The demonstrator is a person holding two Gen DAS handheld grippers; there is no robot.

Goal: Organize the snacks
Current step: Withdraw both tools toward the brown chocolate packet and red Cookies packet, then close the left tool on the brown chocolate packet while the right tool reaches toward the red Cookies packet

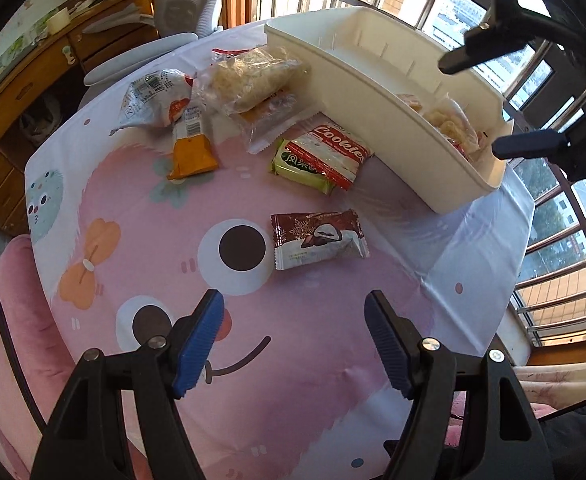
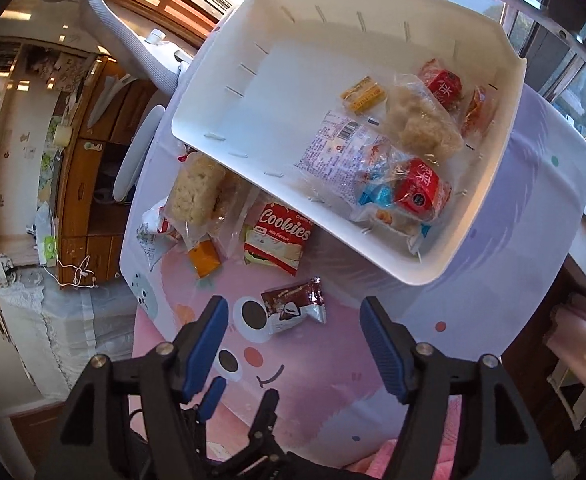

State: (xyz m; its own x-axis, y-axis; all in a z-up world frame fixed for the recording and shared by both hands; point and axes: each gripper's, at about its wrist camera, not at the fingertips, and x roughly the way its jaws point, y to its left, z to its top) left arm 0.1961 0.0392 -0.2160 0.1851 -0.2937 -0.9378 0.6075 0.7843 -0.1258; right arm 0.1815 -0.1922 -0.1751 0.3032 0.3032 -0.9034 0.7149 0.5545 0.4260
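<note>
A white bin (image 1: 377,120) stands at the far right of the table and holds several snack packs (image 2: 405,148). On the pink cloth lie a brown chocolate pack (image 1: 319,239), nearest my left gripper (image 1: 295,308), a red Cookies pack (image 1: 333,152) on a green pack (image 1: 293,166), an orange pack (image 1: 193,152), a clear rice-cracker bag (image 1: 253,78) and a white bag (image 1: 153,96). My left gripper is open and empty, just short of the chocolate pack. My right gripper (image 2: 293,316) is open and empty, high above the table; it shows at the left view's upper right (image 1: 489,104).
The cartoon cloth (image 1: 253,380) covers a table with its edge on the right. A grey office chair (image 1: 189,4) and a wooden desk (image 1: 33,92) stand beyond the far left edge. Window bars (image 1: 573,240) line the right side.
</note>
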